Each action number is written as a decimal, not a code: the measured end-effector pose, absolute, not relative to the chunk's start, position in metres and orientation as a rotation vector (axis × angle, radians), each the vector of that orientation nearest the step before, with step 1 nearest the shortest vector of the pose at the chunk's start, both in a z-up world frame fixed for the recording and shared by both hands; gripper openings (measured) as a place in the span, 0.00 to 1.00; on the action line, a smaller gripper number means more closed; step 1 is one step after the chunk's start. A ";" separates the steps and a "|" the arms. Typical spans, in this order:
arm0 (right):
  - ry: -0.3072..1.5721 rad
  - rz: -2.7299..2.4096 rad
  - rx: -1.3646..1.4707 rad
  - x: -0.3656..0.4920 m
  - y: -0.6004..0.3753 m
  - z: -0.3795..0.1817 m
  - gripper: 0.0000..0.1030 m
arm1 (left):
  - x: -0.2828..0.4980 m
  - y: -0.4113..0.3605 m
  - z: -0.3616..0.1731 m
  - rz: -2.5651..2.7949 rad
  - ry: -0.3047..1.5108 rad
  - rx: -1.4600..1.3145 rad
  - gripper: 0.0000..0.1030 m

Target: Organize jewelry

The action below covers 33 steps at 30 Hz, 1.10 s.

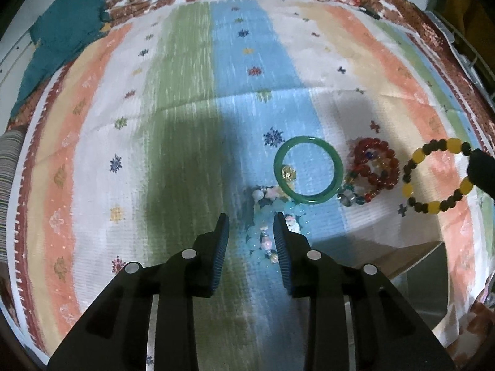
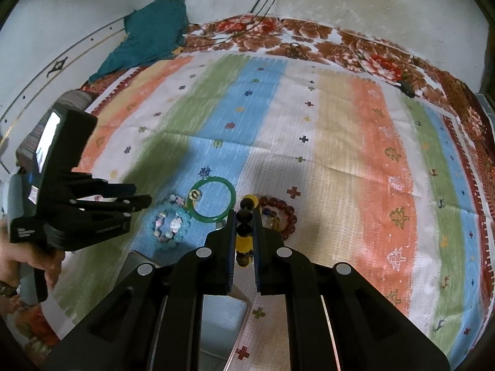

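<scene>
Left gripper (image 1: 251,216) is angled steeply down over the striped cloth (image 1: 191,99), jaws a little way apart w/ nothing gripped; the pale blue bead bracelet (image 1: 272,235) lies on the cloth right under and between the fingertips, but I can't tell if the pads touch it. From the right-side view the same gripper (image 2: 140,205) comes in from the left edge, a person's hand (image 2: 34,259) around its handle, tips just short of the blue bracelet (image 2: 170,225). Right gripper (image 2: 244,216) is closed tight on the yellow & black bead bracelet (image 2: 244,232), beads pinched between the pads; in the left view that bracelet (image 1: 433,176) shows as a full loop w/ the gripper tip dark at its right side. Green bangle (image 1: 308,170) lies flat on the blue stripe, its near edge touching the blue beads; a small gold piece (image 1: 288,173) sits inside its ring on the left. Red bead bracelet (image 1: 372,167) is just beside the bangle, between it & the yellow loop. A shiny tray (image 2: 222,318) shows below the right gripper at the near edge. Teal cloth (image 2: 154,34) is bunched at the far left corner, well apart from the jewelry.
</scene>
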State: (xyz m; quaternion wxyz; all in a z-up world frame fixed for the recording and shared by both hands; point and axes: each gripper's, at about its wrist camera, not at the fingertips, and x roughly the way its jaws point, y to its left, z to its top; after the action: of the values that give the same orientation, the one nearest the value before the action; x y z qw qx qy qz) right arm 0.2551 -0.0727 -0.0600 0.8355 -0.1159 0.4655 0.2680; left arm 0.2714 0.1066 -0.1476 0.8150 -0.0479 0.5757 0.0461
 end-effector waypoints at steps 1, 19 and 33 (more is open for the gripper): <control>0.989 0.569 -0.247 0.256 -0.072 -0.061 0.10 | 0.273 0.107 -0.152 0.102 1.238 -0.100 0.29; 1.011 0.568 -0.260 0.262 -0.070 -0.068 0.10 | 0.288 0.106 -0.191 0.087 1.316 -0.118 0.14; 1.014 0.569 -0.261 0.264 -0.071 -0.069 0.10 | 0.284 0.095 -0.171 0.083 1.280 -0.085 0.11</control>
State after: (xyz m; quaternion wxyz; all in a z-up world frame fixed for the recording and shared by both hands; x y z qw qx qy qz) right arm 0.2639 -0.0713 -0.0695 0.8277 -0.1227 0.4776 0.2679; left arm 0.2841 0.0947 -0.1708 0.8006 -0.0396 0.5966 0.0389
